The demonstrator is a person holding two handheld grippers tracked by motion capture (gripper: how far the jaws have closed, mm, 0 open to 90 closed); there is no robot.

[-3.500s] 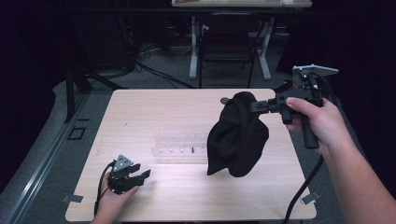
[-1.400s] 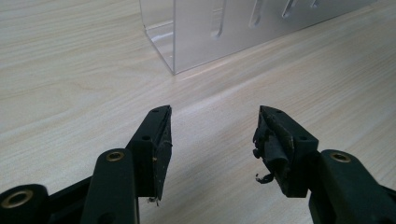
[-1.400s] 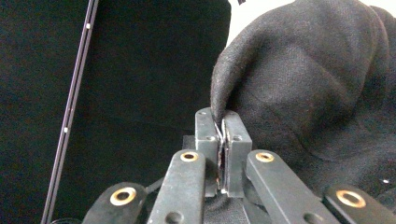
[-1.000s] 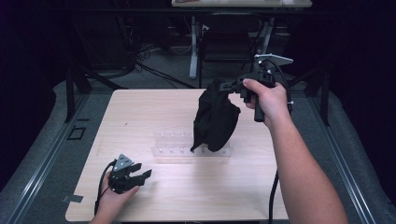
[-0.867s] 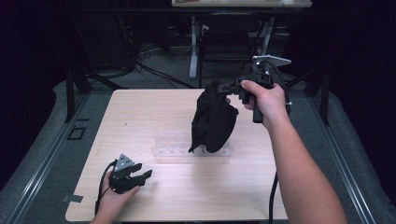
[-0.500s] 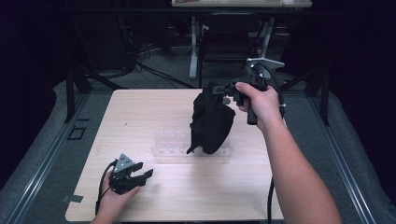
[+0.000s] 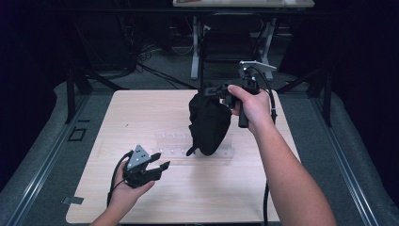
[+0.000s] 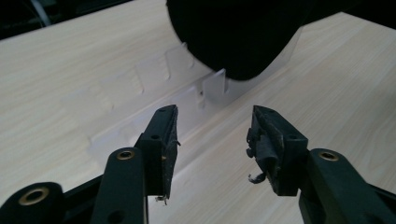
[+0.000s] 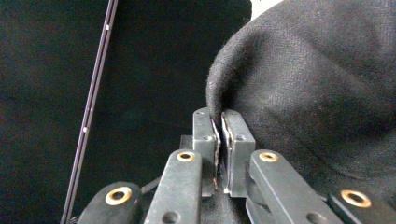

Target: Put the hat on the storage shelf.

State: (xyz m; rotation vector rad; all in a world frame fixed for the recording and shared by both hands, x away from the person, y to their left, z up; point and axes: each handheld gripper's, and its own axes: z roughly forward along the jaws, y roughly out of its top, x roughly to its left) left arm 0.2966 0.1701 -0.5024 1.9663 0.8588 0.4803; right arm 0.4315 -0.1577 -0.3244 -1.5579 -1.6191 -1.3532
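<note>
A black cloth (image 7: 209, 125) hangs bunched from my right gripper (image 7: 210, 89), above the far middle of the wooden table (image 7: 141, 113). Its lower end reaches a clear plastic tray (image 7: 171, 141). In the right gripper view the jaws pinch a fold of the cloth (image 9: 317, 70); the right gripper (image 9: 218, 115) has just been opening slightly, with fabric still between the pads. My left gripper (image 7: 161, 166) is raised near the front left, open and empty; its jaws have just been closing a little. In the left gripper view the left gripper (image 8: 212, 119) points at the tray (image 8: 154, 79) and the cloth (image 8: 233, 32).
A black chair (image 7: 228, 44) and white desk legs (image 7: 194, 47) stand beyond the table's far edge. Cables trail from both grippers. A strip of tape (image 7: 71, 200) marks the front left corner. Dark floor surrounds the table.
My right gripper has carried the cloth left, and its lower end now hangs over the clear tray. My left gripper has lifted off the table and moved right toward the tray.
</note>
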